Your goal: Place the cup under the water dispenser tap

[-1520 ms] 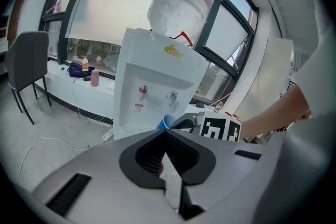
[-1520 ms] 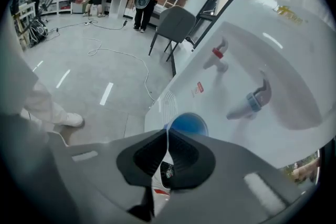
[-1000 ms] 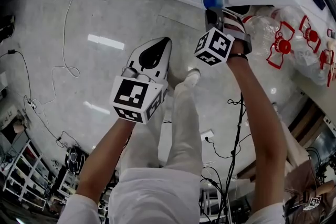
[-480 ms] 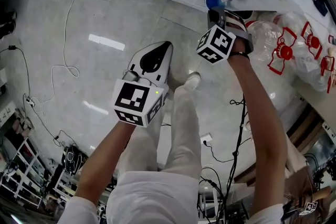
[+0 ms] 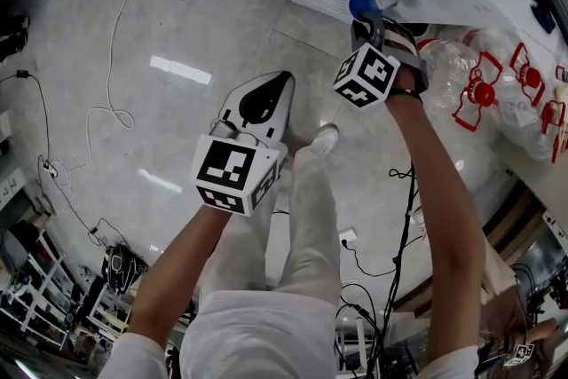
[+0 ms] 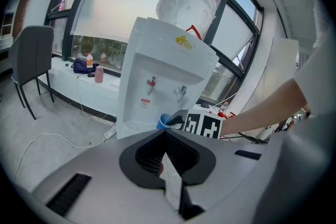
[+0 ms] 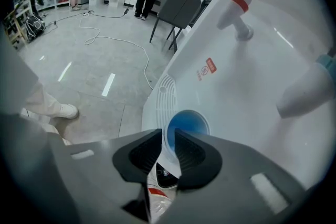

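While right tongs (image 7: 168,138) had just been opening, blue cup (image 7: 187,124) wall stood ungripped between them, cup on water dispenser (image 7: 226,86) drip tray (image 7: 164,93); left tongs (image 6: 165,139) closed, empty.

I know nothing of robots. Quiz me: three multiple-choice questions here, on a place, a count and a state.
1. Where is the blue cup? A at the water dispenser's front; B on the chair; C on the floor.
2. How many taps has the dispenser? A one; B two; C four.
3. How do the right gripper's jaws stand? A apart, cup's rim between them; B shut, empty; C on a cable.
1 A: it is beside the drip grille. 2 B: one red, one grey. 3 A: the jaws, just opening, leave a gap at the rim.
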Action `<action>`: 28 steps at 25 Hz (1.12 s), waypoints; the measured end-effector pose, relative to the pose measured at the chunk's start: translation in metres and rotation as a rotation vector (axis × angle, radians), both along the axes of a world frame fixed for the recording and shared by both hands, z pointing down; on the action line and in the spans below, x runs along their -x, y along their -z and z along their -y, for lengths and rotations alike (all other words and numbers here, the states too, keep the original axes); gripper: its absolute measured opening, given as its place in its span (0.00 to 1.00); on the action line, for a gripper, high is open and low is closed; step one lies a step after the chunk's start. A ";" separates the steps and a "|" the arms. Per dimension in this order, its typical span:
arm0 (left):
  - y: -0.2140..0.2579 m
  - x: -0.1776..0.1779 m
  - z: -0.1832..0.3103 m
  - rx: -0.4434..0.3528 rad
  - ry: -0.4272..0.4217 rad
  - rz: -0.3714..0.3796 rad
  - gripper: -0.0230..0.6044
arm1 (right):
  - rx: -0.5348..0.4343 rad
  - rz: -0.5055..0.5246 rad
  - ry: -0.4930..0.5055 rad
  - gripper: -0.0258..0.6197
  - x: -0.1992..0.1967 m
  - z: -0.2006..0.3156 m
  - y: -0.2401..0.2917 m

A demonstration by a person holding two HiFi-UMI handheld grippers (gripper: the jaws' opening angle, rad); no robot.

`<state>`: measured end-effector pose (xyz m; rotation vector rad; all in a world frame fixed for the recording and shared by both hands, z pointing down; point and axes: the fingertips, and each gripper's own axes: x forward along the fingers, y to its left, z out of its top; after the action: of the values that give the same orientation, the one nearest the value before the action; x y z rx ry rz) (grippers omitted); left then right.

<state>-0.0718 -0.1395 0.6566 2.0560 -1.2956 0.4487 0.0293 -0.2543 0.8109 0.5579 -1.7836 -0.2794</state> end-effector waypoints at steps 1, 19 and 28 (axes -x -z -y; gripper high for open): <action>0.000 0.000 0.000 0.000 0.001 0.002 0.04 | -0.001 0.001 -0.001 0.18 0.000 0.000 0.000; 0.033 -0.001 -0.002 -0.033 -0.015 0.013 0.04 | -0.055 0.121 -0.008 0.20 0.007 -0.025 0.073; 0.071 -0.004 -0.011 -0.061 -0.048 0.013 0.04 | -0.071 0.198 -0.028 0.06 0.009 -0.054 0.132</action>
<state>-0.0679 -0.1281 0.5856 2.1420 -1.2853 0.4497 0.0206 -0.2001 0.6789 0.6801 -1.9613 -0.2772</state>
